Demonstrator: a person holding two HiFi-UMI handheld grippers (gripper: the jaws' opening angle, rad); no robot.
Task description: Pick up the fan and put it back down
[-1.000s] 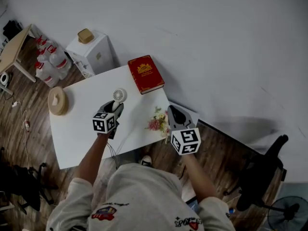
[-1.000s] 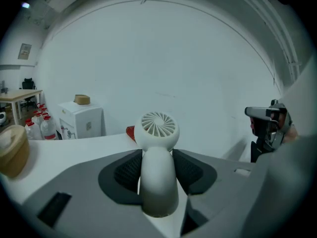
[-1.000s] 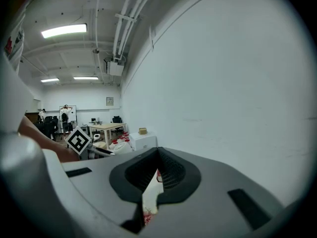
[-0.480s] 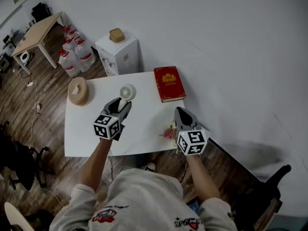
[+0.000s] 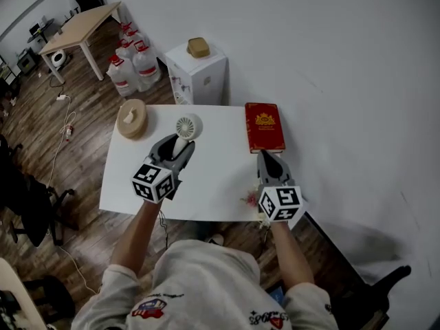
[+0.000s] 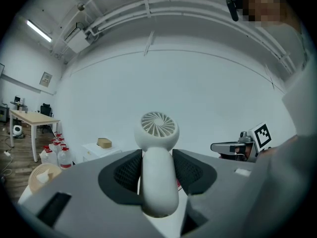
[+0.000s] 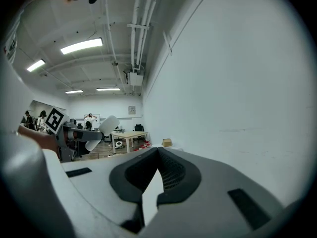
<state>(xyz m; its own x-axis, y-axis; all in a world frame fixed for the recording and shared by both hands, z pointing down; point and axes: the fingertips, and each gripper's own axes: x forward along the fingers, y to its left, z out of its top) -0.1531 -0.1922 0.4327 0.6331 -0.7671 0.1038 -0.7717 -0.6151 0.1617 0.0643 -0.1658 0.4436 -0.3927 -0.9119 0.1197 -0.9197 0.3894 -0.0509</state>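
Observation:
The small white hand fan [image 6: 157, 128] has its round grille head uppermost, and its handle sits between the pads of my left gripper [image 6: 157, 155], which is shut on it. In the head view the fan [image 5: 185, 127] hangs above the white table [image 5: 213, 177], in front of the left gripper [image 5: 177, 144]. My right gripper [image 5: 265, 157] hovers over the table's right side, near the red book [image 5: 265, 126]. Its jaws [image 7: 158, 150] are shut with nothing between them. The right gripper view shows the fan [image 7: 108, 125] off to the left.
A round wooden object [image 5: 132, 119] lies on the table's far left, and a small bunch of flowers [image 5: 250, 199] at its near edge. Behind stand a white cabinet [image 5: 201, 74], water jugs [image 5: 130, 64] and a wooden desk [image 5: 79, 26]. A wall rises to the right.
My left gripper has risen with the fan in it, lifting it clear of the table. The right gripper has shifted sideways a little, still shut. The head view has swung round.

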